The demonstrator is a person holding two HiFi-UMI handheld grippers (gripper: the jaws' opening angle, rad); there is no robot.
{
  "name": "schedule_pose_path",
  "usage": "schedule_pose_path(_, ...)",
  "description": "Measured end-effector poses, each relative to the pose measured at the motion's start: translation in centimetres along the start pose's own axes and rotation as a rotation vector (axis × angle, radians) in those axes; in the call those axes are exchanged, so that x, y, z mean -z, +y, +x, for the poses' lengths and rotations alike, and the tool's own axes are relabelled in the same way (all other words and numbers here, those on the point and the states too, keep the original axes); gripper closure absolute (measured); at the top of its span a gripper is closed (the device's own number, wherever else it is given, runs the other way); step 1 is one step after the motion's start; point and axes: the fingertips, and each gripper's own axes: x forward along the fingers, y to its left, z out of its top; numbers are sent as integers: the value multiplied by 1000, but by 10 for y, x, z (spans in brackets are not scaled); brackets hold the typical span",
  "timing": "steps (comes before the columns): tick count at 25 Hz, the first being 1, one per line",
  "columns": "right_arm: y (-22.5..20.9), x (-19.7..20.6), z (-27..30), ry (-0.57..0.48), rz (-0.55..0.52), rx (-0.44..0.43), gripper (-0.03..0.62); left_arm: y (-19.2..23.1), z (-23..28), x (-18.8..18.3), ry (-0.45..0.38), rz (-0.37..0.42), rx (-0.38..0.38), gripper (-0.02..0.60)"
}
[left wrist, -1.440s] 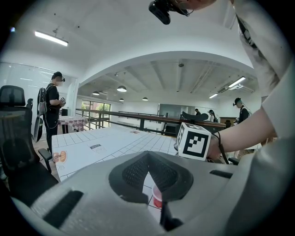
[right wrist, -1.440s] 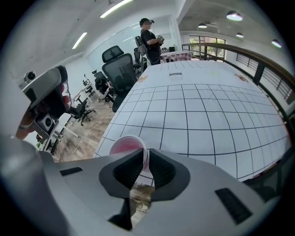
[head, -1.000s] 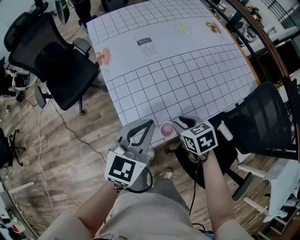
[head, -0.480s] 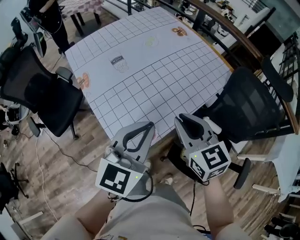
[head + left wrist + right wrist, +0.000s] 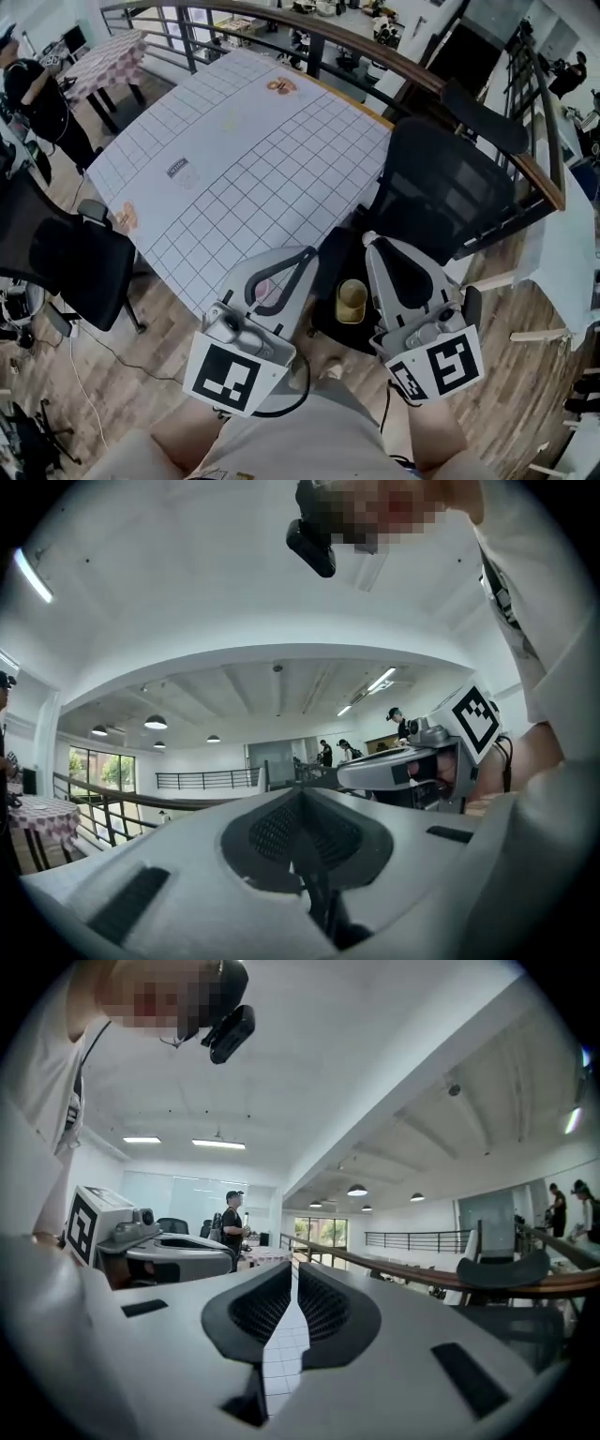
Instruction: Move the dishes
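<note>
In the head view my left gripper (image 5: pixel 305 251) and right gripper (image 5: pixel 369 241) are held side by side near the close corner of a white gridded table (image 5: pixel 234 159). Both are shut with nothing between the jaws. A small yellow cup (image 5: pixel 352 300) stands upright on a dark seat between the two grippers. A pink dish (image 5: pixel 265 287) shows through the left gripper's frame at the table's edge, mostly hidden. The left gripper view shows its gripper (image 5: pixel 300 794) pointing up at the ceiling. The right gripper (image 5: pixel 293 1274) leaves only a thin slit, through which the gridded cloth shows.
The cloth carries flat printed pictures: a doughnut (image 5: pixel 278 86), a milk carton (image 5: pixel 178 171) and another (image 5: pixel 125 218) at the left edge. A black office chair (image 5: pixel 450 197) stands at the table's right, another chair (image 5: pixel 56 262) at the left. A railing (image 5: pixel 375 56) runs behind the table.
The head view has swung, so the table now lies further up and left. The pink dish, once between the grippers, now sits behind the left one. The yellow cup has come into view.
</note>
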Motion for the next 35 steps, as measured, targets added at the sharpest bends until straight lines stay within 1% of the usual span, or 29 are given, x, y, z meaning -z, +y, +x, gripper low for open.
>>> schedule_pose_path(4, -21, -22, -41, -67, 5, 98, 565, -29, 17, -27, -38, 26, 60, 571)
schedule_pose_path(7, -31, -32, -70, -81, 3, 163, 565, -50, 26, -46, -79, 55, 107, 569)
schedule_pose_path(9, -33, -34, -85, -81, 9, 190, 565, -63, 30, -52, -107, 51, 129, 570)
schedule_pose_path(11, -34, -32, -97, -75, 21, 205, 565, -75, 33, -53, -125, 30, 145, 569)
schedule_pose_path(14, -34, -26, -109, -50, 14, 231, 565, -95, 38, -49, -121, 7, 179, 569)
schedule_pose_path(16, -33, -22, -118, -34, 11, 241, 565, -106, 41, -46, -114, 5, 208, 569)
schedule_pose_path(18, -32, -17, -125, -14, 11, 248, 565, -113, 43, -43, -99, -18, 225, 569)
schedule_pose_path(20, -34, -15, -132, 3, 13, 252, 565, -114, 47, -43, -98, -51, 222, 569)
schedule_pose_path(25, -41, -13, -142, 6, 30, 254, 565, -123, 51, -46, -111, -65, 220, 569)
schedule_pose_path(28, -43, -11, -143, -2, 54, 253, 565, -127, 50, -46, -102, -58, 229, 571)
schedule_pose_path(31, -42, -9, -141, -5, 82, 229, 565, -130, 50, -43, -90, -43, 242, 571)
schedule_pose_path(35, -45, -8, -141, -3, 85, 223, 565, -131, 50, -38, -71, -17, 227, 571)
